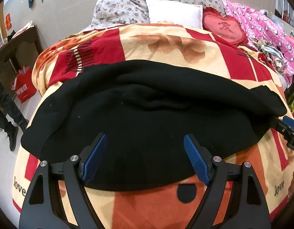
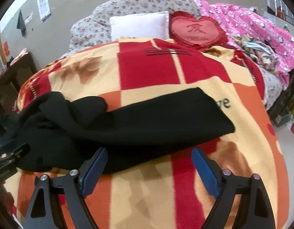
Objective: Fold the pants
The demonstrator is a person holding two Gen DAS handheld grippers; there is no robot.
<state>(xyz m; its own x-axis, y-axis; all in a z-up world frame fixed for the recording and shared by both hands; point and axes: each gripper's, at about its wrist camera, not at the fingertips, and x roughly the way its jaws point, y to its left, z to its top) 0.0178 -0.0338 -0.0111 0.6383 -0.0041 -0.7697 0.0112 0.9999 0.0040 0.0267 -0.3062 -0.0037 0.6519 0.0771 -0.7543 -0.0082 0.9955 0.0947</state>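
Left wrist view first, and the black pants (image 1: 139,114) are spread crosswise on the bed's patterned blanket (image 1: 166,43), a broad dark slab with soft ridges running through the middle, so they look like a thick, limp knit: no stiffness, likely to sag and drag when lifted, light enough for a pinch at each end, and matte enough that slipping should be no worry. Right wrist view now, and one end lies flat and squared off toward the right (image 2: 194,110) while the other bunches up at the left. Best hold, I'd say, is the near hem edge, gripping through all layers so the lower one is not left behind. Left tongs (image 1: 145,160) stand wide apart above the near edge of the cloth, nothing pinched between the blue pads (image 1: 95,158). Right tongs (image 2: 149,169) are wide as well, empty, poised just short of the near edge, over blanket. Further out sit a white pillow (image 1: 175,13), a red heart cushion (image 1: 223,26), a pink quilt (image 1: 261,30) and, on the floor at left, a red bag (image 1: 22,85)
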